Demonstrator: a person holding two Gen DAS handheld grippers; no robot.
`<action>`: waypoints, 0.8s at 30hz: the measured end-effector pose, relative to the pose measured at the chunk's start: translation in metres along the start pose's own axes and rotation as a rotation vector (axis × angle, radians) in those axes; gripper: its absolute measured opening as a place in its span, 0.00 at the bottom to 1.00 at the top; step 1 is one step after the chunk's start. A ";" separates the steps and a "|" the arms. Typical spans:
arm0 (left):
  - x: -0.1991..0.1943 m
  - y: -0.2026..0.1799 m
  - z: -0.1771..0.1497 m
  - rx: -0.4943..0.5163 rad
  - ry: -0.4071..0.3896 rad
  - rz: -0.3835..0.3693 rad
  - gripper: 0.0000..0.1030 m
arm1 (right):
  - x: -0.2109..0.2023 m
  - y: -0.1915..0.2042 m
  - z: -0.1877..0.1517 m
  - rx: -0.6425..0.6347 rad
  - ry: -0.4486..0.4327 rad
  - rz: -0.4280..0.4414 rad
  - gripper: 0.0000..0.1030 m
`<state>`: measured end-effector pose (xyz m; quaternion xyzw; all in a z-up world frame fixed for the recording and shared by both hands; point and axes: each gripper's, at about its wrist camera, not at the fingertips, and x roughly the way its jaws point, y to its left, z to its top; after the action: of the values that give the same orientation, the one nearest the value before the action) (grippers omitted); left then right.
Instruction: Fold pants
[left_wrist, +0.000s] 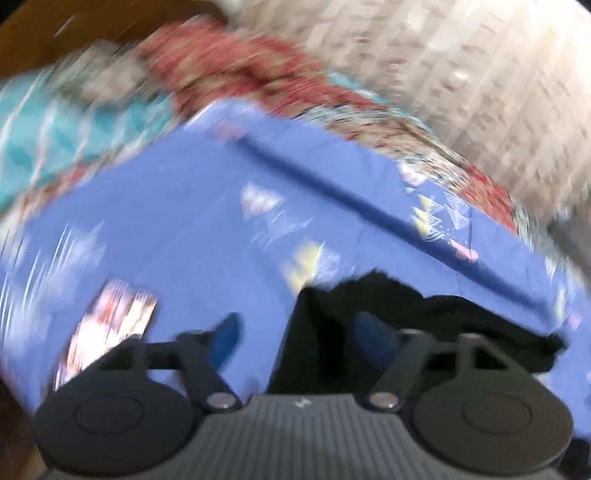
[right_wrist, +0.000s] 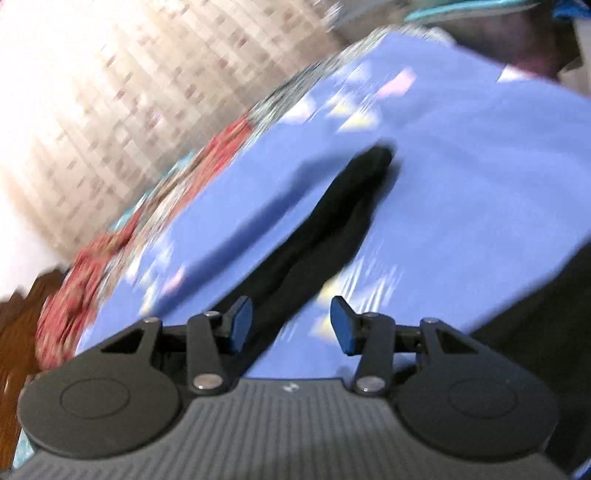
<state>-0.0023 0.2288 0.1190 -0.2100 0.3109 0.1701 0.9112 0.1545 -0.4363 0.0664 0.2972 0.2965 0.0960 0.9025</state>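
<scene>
The black pants (left_wrist: 321, 332) lie bunched on a blue printed bedsheet (left_wrist: 166, 221), low in the blurred left wrist view. My left gripper (left_wrist: 299, 339) stands wide open over them, and the cloth reaches its right pad (left_wrist: 373, 336) while the left pad (left_wrist: 227, 338) is over bare sheet. In the right wrist view a long strip of the pants (right_wrist: 332, 221) runs from the far middle of the sheet (right_wrist: 461, 184) in between the fingers of my right gripper (right_wrist: 291, 325). It passes close by the left pad (right_wrist: 240, 325). Sheet shows between the cloth and the right pad (right_wrist: 343, 325).
A red and teal patterned quilt (left_wrist: 221, 70) borders the sheet at the back, with a pale tiled wall (left_wrist: 461, 74) behind. A small floral patterned item (left_wrist: 107, 332) lies at the left. A wooden bed frame (right_wrist: 18, 314) and a dark mass (right_wrist: 535, 332) flank the right view.
</scene>
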 end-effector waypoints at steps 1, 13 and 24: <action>0.012 -0.012 0.006 0.051 -0.020 0.015 0.99 | 0.007 -0.005 0.015 0.020 -0.020 -0.027 0.49; 0.195 -0.082 0.042 0.322 0.161 -0.044 1.00 | 0.149 -0.076 0.106 0.356 -0.040 -0.166 0.61; 0.221 -0.095 0.015 0.443 0.321 -0.142 0.14 | 0.197 -0.066 0.118 0.238 0.008 -0.216 0.10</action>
<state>0.2126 0.1950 0.0155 -0.0510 0.4656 -0.0016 0.8835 0.3832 -0.4772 0.0093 0.3682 0.3396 -0.0364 0.8647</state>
